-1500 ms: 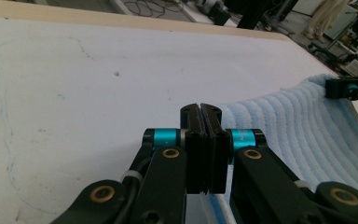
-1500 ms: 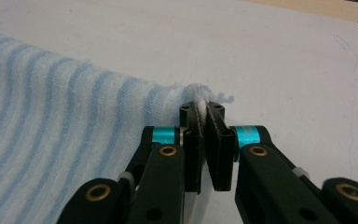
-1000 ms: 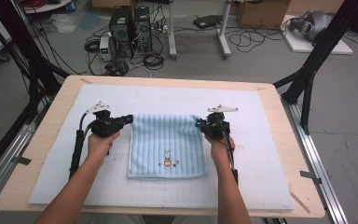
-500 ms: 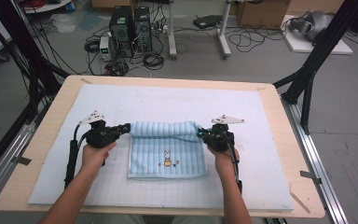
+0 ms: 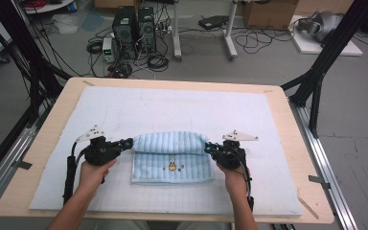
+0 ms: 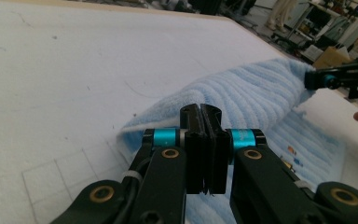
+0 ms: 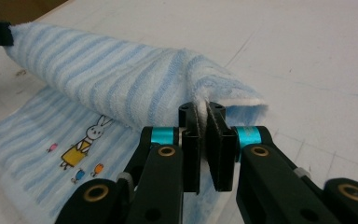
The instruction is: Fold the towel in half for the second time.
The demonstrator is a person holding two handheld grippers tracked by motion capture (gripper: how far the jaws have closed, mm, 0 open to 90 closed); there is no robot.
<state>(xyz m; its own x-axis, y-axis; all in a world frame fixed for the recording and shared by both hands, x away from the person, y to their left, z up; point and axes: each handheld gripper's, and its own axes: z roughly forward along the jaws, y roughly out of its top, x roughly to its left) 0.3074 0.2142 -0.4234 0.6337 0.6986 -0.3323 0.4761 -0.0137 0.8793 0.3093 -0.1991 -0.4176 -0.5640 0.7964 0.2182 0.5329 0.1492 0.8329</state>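
White padded surface (image 5: 139,108), wide bare margins all round: light-blue striped terry towel (image 5: 172,160) lay centred, far edge folded forward; left tool (image 5: 127,143) and right tool (image 5: 210,147) each pinched a folded corner.

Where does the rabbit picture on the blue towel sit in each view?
High view: rabbit picture at centre, on the towel's flat layer just below the lifted fold.
Left gripper view: cannot tell; small coloured marks far right.
Right gripper view: rabbit picture lower left.
Shared landmark: the lifted striped fold.
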